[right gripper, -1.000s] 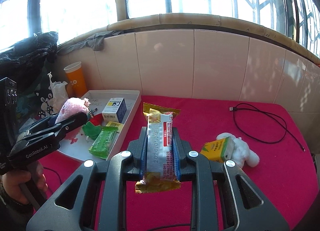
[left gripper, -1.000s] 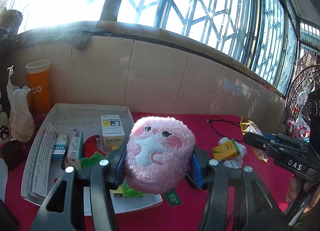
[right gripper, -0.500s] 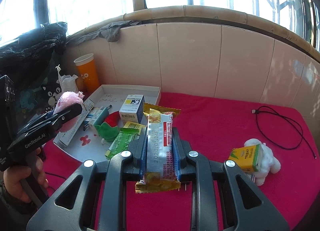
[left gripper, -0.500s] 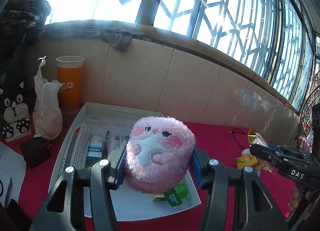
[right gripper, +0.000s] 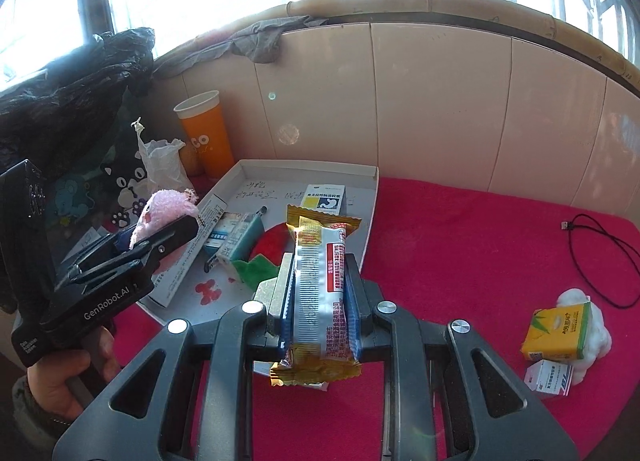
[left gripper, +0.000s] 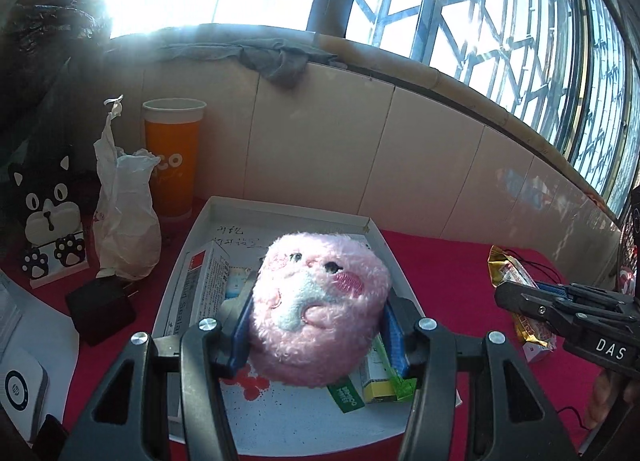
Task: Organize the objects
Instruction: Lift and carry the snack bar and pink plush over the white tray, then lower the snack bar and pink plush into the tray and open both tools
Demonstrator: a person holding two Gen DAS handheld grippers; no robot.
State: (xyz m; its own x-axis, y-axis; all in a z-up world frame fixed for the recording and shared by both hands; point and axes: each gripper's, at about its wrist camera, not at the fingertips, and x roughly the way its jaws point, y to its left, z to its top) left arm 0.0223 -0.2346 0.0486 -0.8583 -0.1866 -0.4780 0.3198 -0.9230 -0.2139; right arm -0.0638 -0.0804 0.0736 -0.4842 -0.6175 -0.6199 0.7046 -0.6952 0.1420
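My left gripper (left gripper: 318, 325) is shut on a pink plush toy (left gripper: 320, 309) and holds it above the white tray (left gripper: 292, 213); the toy also shows in the right wrist view (right gripper: 164, 209). My right gripper (right gripper: 320, 289) is shut on a snack bar in a yellow and white wrapper (right gripper: 322, 293), held over the tray's right edge (right gripper: 370, 229). In the tray lie medicine boxes (right gripper: 324, 199), a long white box (left gripper: 196, 285), a teal box (right gripper: 236, 237) and green packets (right gripper: 254, 271).
A yellow box (right gripper: 558, 331) and a white fluffy toy (right gripper: 596, 329) lie on the red cloth at the right, with a black cable (right gripper: 592, 245) behind. An orange cup (left gripper: 174, 157), a white bag (left gripper: 126, 221) and a black adapter (left gripper: 100, 311) stand left of the tray.
Both grippers have moved left toward the tray. The plush toy now hangs over the tray's middle and the snack bar over its right edge. Both stay shut.
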